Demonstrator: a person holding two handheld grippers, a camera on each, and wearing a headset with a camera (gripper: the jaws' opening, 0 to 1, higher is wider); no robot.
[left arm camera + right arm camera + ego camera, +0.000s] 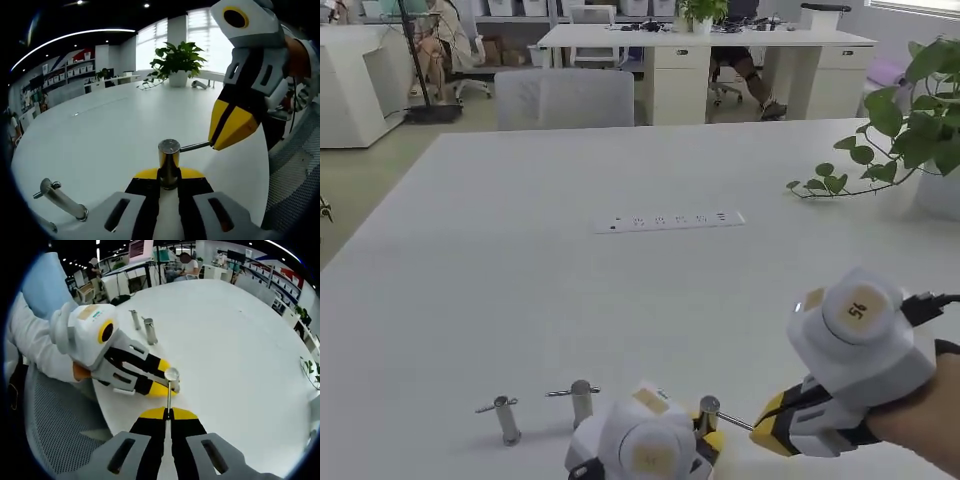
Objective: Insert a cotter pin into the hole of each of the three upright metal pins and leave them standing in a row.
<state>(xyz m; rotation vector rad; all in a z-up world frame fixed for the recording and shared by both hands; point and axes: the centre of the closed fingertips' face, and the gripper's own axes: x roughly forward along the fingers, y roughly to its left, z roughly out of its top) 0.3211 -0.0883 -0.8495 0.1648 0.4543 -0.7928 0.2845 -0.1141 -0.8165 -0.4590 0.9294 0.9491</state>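
A cotter pin meets a metal pin on the table.
The left gripper has its jaws clamped on the metal pin between them; the right gripper has its jaws pinching the cotter pin.

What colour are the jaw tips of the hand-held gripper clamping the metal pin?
Yellow, on the left hand-held gripper; clearest in the right gripper view.
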